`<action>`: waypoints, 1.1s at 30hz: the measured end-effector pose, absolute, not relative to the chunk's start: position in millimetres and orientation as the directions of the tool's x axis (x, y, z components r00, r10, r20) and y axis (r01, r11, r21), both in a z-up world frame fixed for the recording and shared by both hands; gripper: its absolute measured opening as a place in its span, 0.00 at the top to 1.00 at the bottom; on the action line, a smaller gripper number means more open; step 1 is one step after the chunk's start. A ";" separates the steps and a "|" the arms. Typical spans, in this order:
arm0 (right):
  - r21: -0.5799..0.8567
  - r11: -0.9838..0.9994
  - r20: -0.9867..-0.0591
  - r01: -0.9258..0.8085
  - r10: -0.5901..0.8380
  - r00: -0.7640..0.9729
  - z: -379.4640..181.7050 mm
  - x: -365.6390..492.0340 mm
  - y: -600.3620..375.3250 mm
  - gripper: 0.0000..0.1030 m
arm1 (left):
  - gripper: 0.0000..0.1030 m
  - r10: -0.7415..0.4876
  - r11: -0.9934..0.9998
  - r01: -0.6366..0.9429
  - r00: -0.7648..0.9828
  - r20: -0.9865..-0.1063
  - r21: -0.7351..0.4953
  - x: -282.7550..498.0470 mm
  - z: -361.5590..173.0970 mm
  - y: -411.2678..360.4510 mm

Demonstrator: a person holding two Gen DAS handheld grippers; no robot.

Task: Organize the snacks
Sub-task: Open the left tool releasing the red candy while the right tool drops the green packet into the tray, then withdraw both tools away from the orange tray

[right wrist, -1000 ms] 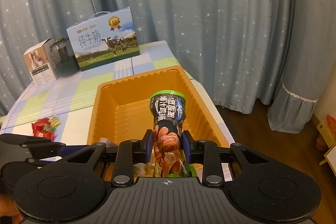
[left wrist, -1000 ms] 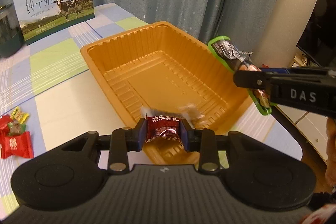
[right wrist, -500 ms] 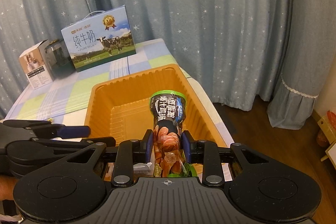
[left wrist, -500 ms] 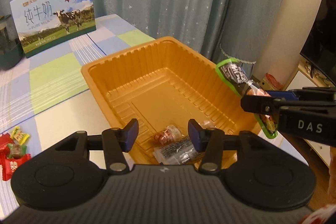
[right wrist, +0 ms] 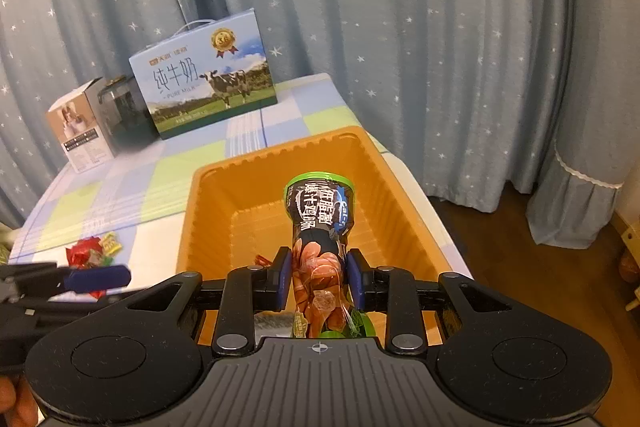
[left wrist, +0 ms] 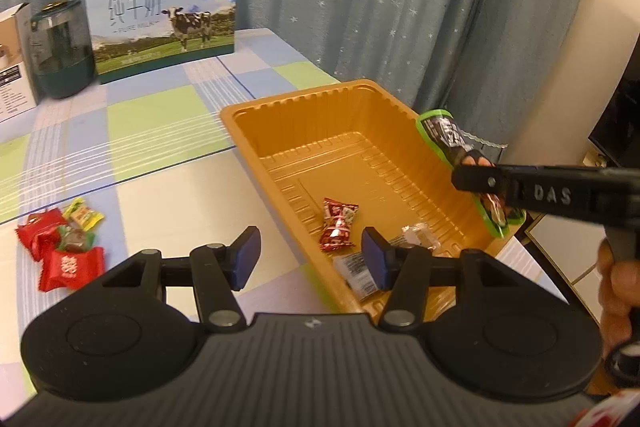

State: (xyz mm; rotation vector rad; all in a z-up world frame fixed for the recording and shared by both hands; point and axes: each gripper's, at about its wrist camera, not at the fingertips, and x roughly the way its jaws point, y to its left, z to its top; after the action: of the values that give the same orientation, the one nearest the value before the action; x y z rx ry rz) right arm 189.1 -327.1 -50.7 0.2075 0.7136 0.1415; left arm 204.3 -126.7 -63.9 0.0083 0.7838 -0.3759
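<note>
An orange plastic tray (left wrist: 288,103) sits at the table's right end. A red candy (left wrist: 338,227), a clear-wrapped sweet (left wrist: 418,237) and a dark flat packet (left wrist: 358,273) lie at its near end. My left gripper (left wrist: 310,259) hovers over the tray's near left wall, its jaws opening with nothing held between them. My right gripper (right wrist: 319,283) is shut on a tall green-rimmed snack pack (right wrist: 320,215), held above the tray (right wrist: 280,151). In the left wrist view that pack (left wrist: 448,135) hangs over the tray's right rim. A pile of red and yellow candies (left wrist: 60,247) lies on the cloth at left.
A blue milk carton box (left wrist: 160,15), a dark green jar (left wrist: 60,59) and a white box (left wrist: 12,67) stand at the back of the checked tablecloth. Starred curtains hang behind. The table edge runs just right of the tray, with floor beyond it.
My left gripper opened and dropped the red candy into the tray, then drew back and up to the left. The right gripper kept still with its pack.
</note>
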 end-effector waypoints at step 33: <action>0.241 0.966 -0.657 -0.089 0.230 0.718 -17.0 90.1 -272.0 0.30 | 0.26 -0.196 0.980 0.124 0.725 -0.660 -0.154 100.9 -14.2 -28.2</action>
State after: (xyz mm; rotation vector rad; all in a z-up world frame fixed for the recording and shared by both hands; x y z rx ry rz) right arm 90.1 -272.0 -17.0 0.1982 0.7503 0.1778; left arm 100.9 -28.2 -14.2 -0.1018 0.7393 -0.1769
